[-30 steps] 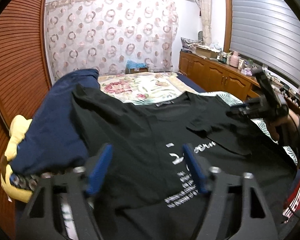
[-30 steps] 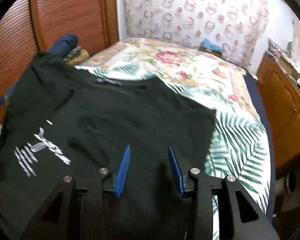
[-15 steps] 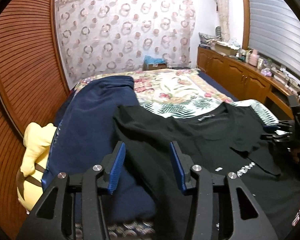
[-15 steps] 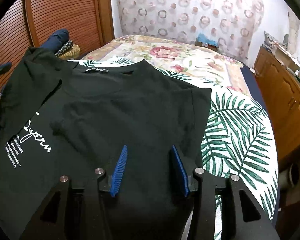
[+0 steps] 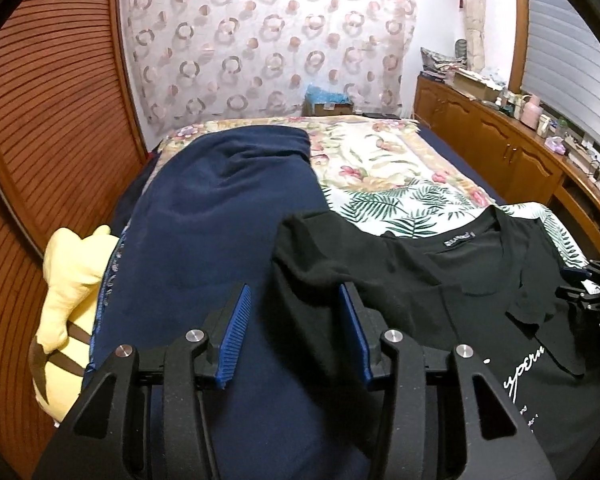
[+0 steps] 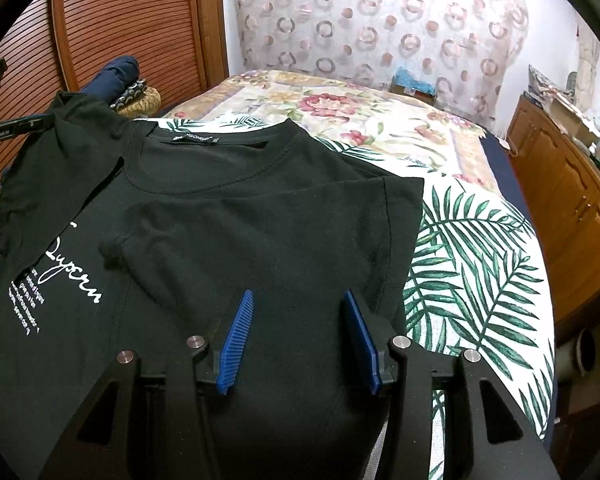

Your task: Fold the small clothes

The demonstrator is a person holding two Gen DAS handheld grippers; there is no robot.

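A black T-shirt [image 6: 228,220] with white script print lies face up on the bed, its right sleeve folded inward over the chest. It also shows in the left wrist view [image 5: 420,292]. My right gripper [image 6: 298,312] is open and empty above the shirt's right side. My left gripper [image 5: 296,308] is open and empty, hovering over the shirt's left sleeve edge where it meets a navy cloth [image 5: 220,216]. The right gripper shows at the far right edge of the left wrist view [image 5: 588,284].
A bedspread with leaf and flower print [image 6: 472,240] covers the bed. A yellow plush toy [image 5: 68,304] lies at the left. Wooden cabinets [image 5: 512,152] run along the right wall, a slatted wooden wardrobe [image 5: 52,92] along the left. A cardboard box [image 5: 328,102] sits beyond the bed.
My left gripper has swung left, from over the shirt's print to its left sleeve edge by the navy cloth. My right gripper drew back slightly; the folded right sleeve lies flat.
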